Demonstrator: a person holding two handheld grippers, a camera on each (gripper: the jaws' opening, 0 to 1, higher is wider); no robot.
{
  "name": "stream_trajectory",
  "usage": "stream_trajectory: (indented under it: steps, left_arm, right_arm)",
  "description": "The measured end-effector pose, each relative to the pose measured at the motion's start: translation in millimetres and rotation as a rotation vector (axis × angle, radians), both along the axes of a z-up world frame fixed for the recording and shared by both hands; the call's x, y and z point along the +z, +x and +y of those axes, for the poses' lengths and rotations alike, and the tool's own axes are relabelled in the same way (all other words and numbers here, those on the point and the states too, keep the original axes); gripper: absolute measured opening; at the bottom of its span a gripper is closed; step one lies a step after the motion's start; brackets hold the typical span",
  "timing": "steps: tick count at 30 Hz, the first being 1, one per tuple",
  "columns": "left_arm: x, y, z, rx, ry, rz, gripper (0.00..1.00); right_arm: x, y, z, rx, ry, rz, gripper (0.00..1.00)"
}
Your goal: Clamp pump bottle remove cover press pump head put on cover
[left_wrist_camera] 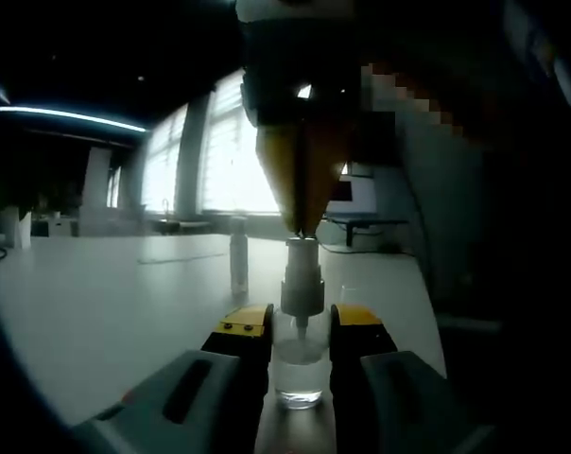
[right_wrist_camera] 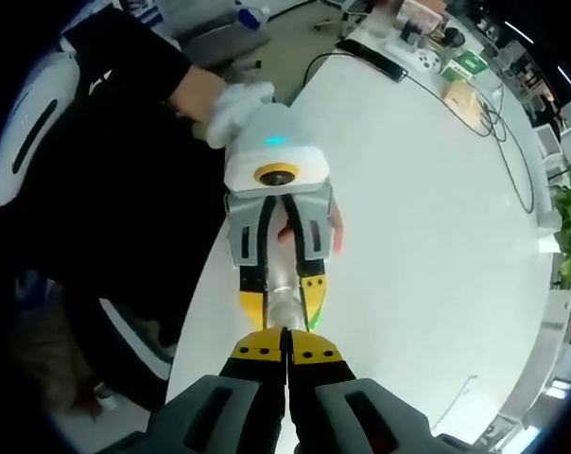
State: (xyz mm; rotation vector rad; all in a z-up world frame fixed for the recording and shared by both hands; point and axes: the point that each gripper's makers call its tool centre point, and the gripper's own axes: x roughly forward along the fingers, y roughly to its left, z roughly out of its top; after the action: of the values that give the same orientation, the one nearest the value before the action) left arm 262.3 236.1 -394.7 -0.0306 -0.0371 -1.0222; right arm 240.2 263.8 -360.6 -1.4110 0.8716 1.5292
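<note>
My left gripper (left_wrist_camera: 300, 326) is shut on a clear pump bottle (left_wrist_camera: 300, 369) that stands on the white table (left_wrist_camera: 96, 303). Its yellow-tipped jaws press the bottle's sides just under the pump head (left_wrist_camera: 302, 279). From above, my right gripper (left_wrist_camera: 302, 225) comes down with its jaws shut together, tips touching the top of the pump head. A slim clear cover (left_wrist_camera: 238, 253) stands upright on the table behind the bottle. In the right gripper view, my right gripper (right_wrist_camera: 286, 352) points down at the bottle (right_wrist_camera: 284, 307), held by the left gripper (right_wrist_camera: 284, 284).
A person in dark clothes (right_wrist_camera: 106, 189) with a white glove (right_wrist_camera: 238, 106) stands at the table's near edge. A black cable (right_wrist_camera: 493, 142) runs across the table (right_wrist_camera: 427, 246), and small items (right_wrist_camera: 427, 43) crowd its far end. Bright windows (left_wrist_camera: 229, 161) lie behind.
</note>
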Motion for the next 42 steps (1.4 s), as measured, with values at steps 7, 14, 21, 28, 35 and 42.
stream_trajectory:
  steps: [7, 14, 21, 28, 35, 42]
  left_arm:
    - [0.0, 0.4, 0.3, 0.001, -0.002, 0.004, 0.14]
    - [-0.2, 1.0, 0.6, 0.001, 0.000, 0.002, 0.14]
    - [0.1, 0.4, 0.0, 0.002, 0.000, 0.001, 0.15]
    - [-0.2, 1.0, 0.2, 0.002, 0.000, 0.001, 0.15]
    - [-0.9, 1.7, 0.3, 0.002, 0.001, 0.001, 0.15]
    - [-1.4, 2.8, 0.7, 0.002, 0.001, -0.001, 0.15]
  right_arm:
    - [-0.6, -0.5, -0.5, -0.005, -0.028, 0.015, 0.00]
    - [-1.0, -0.2, -1.2, -0.020, -0.038, 0.023, 0.00]
    - [-1.3, -0.2, -1.3, -0.032, -0.043, 0.027, 0.00]
    - [-1.6, -0.4, -1.2, -0.042, -0.055, 0.014, 0.00]
    - [-6.5, -0.3, -1.6, -0.049, -0.076, 0.008, 0.00]
    - [-6.4, -0.3, -1.8, -0.061, -0.075, 0.000, 0.00]
